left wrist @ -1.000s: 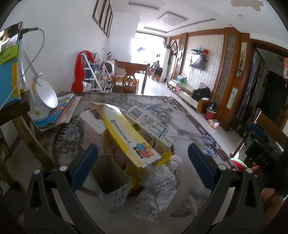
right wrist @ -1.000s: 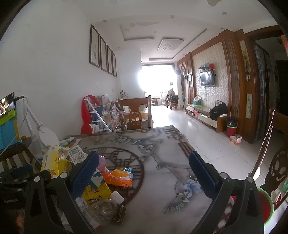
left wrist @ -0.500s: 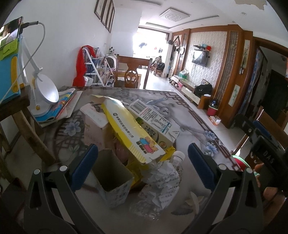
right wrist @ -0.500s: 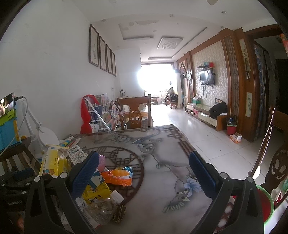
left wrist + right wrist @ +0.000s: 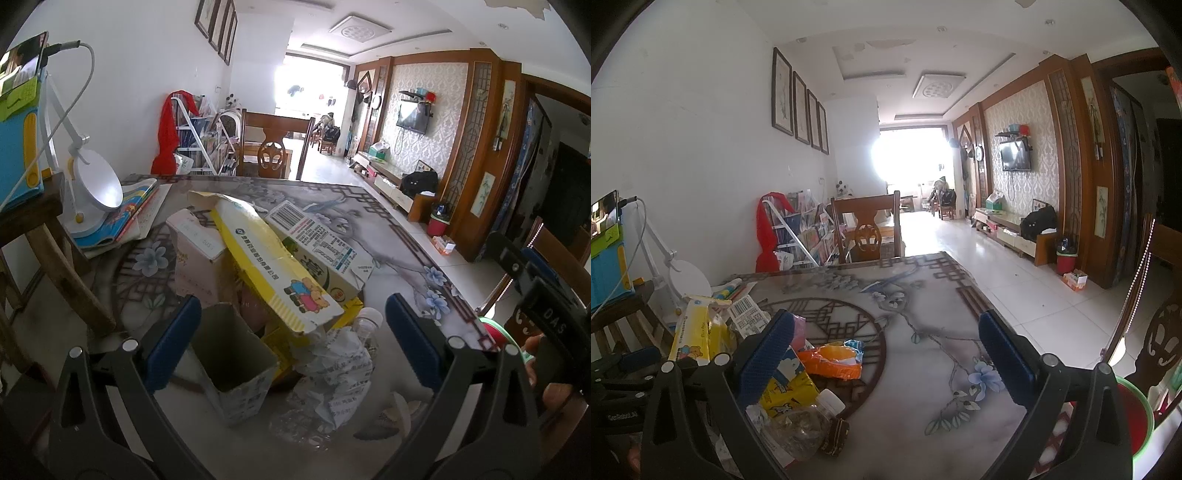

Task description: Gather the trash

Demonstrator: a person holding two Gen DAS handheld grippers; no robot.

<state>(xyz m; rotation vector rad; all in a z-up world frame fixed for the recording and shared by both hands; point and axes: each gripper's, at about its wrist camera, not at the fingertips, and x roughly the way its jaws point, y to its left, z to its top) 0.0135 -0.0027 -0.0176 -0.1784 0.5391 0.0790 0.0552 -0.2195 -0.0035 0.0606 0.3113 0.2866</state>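
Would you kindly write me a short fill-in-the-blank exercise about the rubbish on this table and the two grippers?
1. Both the left gripper and the right gripper are ____.
2. The crumpled snack wrapper on the table is ____ in colour.
3. The long yellow box shows cartoon ____ near its torn end.
4. The clear plastic bottle lies on its side and has a ____ cap.

Missing words: open; orange; bears; white

Trash is heaped at the worktop's left side. An open carton stands at the front; crumpled paper lies to its right, with a plastic bottle just behind the paper. A long box leans across the heap, above the carton. A lamp sits on books at far left. A chair stands behind the worktop.
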